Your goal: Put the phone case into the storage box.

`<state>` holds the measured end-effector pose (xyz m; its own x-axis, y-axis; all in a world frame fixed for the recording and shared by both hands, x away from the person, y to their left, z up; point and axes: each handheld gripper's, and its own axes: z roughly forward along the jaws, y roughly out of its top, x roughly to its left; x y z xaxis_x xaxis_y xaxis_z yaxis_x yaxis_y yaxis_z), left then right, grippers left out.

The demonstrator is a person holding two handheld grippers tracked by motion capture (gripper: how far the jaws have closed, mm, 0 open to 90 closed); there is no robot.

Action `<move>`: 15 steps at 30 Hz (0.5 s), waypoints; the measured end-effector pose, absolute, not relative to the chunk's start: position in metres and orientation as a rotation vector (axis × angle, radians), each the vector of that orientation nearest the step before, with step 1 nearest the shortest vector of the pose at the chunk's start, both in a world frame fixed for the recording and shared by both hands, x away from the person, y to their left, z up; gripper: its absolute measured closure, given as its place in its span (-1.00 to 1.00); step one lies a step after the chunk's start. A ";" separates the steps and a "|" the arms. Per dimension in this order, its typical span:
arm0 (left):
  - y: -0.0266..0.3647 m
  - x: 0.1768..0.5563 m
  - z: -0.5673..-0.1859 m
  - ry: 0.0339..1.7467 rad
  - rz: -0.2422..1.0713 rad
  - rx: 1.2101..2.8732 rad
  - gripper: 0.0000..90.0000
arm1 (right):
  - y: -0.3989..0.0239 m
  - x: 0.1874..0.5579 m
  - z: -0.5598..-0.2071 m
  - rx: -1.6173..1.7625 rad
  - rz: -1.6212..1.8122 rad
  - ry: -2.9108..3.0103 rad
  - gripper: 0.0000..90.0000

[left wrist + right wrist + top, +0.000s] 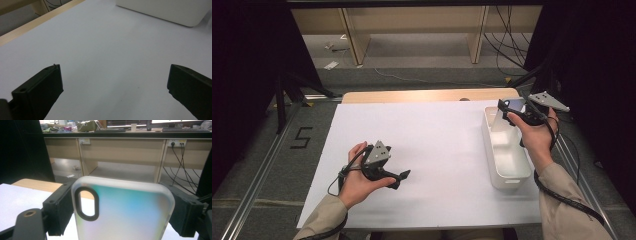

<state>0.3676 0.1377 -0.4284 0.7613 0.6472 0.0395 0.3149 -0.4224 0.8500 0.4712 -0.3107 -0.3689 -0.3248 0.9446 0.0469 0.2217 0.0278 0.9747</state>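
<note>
**Frosted phone case: light, slick, squeezable**

Translucent plastic phone case with an iridescent tint sits clamped edge-to-edge in the right tongs, held up over the far end of the white bin. Likely very light, but a hollow shell: it flexes if squeezed and the sides look slippery. Best grip is across the long rims, clear of the camera cutout. Left tongs gape wide, empty, above the white tabletop.
</note>
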 end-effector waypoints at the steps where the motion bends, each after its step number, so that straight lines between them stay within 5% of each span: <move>1: 0.138 0.368 -0.428 0.722 0.456 2.034 -1.00 | -0.311 0.471 -0.369 1.207 1.345 1.625 -0.58; 15: 0.138 0.368 -0.428 0.722 0.456 2.033 -1.00 | -0.310 0.476 -0.371 1.211 1.338 1.629 -0.58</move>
